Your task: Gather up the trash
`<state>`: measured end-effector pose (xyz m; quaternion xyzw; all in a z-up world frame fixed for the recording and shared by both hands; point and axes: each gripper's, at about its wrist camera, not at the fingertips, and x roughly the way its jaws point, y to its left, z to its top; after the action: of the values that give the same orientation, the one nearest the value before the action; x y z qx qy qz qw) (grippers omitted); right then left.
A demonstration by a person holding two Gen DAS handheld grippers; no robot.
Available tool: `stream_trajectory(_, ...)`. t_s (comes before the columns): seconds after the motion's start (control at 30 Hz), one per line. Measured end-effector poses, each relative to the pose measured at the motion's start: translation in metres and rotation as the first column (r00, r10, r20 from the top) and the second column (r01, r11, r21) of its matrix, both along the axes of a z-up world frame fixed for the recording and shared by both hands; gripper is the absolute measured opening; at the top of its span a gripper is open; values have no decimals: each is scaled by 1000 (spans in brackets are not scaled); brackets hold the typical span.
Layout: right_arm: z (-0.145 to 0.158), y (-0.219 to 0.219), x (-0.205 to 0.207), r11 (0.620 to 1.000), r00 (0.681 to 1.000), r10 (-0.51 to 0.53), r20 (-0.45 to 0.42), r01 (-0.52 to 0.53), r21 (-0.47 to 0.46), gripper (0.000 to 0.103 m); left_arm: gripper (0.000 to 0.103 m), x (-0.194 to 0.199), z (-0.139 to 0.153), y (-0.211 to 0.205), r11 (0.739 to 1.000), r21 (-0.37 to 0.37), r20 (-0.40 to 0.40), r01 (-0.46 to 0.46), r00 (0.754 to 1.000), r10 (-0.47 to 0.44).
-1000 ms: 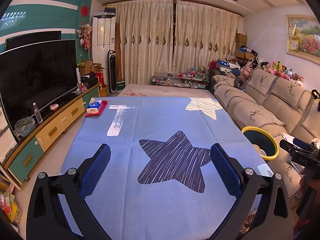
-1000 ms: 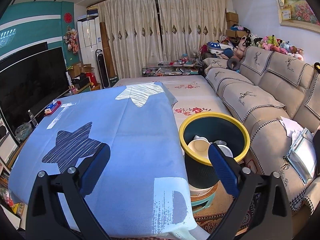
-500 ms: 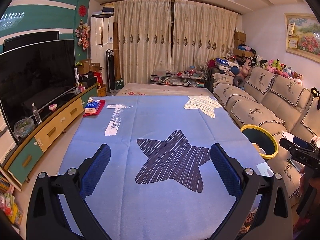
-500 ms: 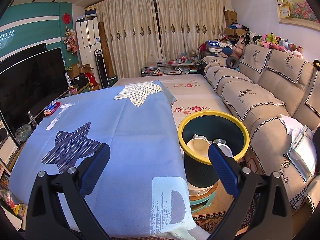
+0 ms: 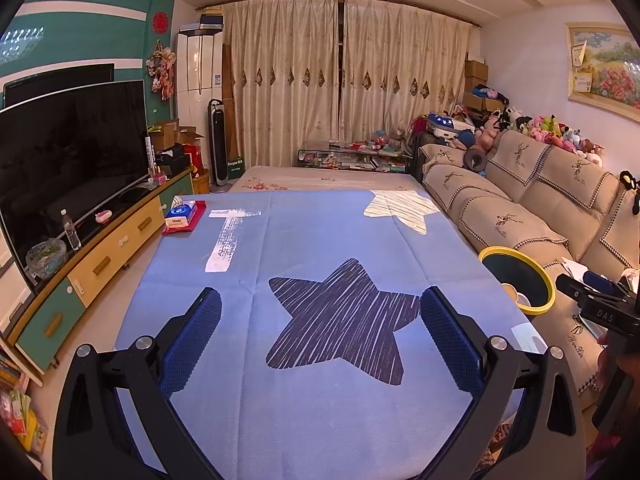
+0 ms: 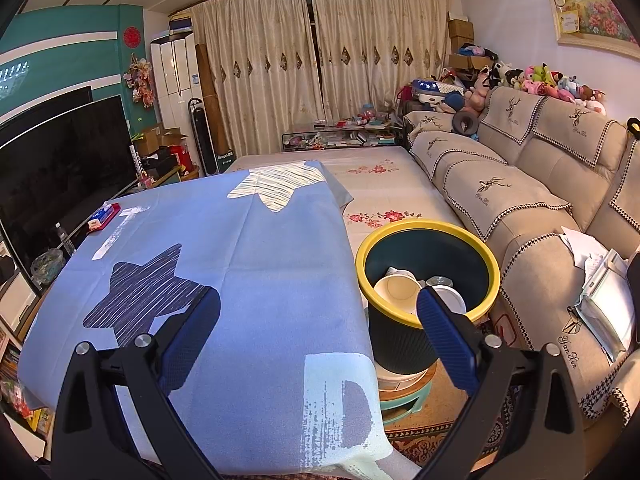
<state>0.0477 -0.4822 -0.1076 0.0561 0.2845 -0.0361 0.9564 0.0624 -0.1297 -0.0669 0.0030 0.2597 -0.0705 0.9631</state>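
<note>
In the left wrist view, the left gripper (image 5: pixel 320 312) hangs over the tabletop with its blue-padded fingers (image 5: pixel 196 328) spread wide and nothing between them. Beneath the gap lies the blue cloth (image 5: pixel 320 232) and its dark striped star (image 5: pixel 340 316) in the middle of the frame. A tissue pack (image 5: pixel 181 215) on a red tray sits at the cloth's far left corner, upper left of centre. At the right edge the yellow-rimmed trash bin (image 5: pixel 536 280) stands between the tabletop and the sofa (image 5: pixel 520 216).

In the right wrist view, the right gripper (image 6: pixel 318 316) is likewise wide and empty, one finger over the cloth and the other finger (image 6: pixel 444 336) in front of the bin (image 6: pixel 408 336). The bin fills the lower centre-right of the frame, just beside the tabletop's edge. Inside it lie a paper cup (image 6: pixel 396 290) and other pale, round containers. Papers (image 6: pixel 604 280) rest on the sofa seat at the right edge.
</note>
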Motion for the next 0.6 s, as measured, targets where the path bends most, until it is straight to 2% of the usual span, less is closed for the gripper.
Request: stream_trajectory(0.6, -2, 2, 2, 1000, 1000, 1, -5, -1, 3, 94, 98, -1, 0, 0, 1000, 3, 0, 1, 1000, -1)
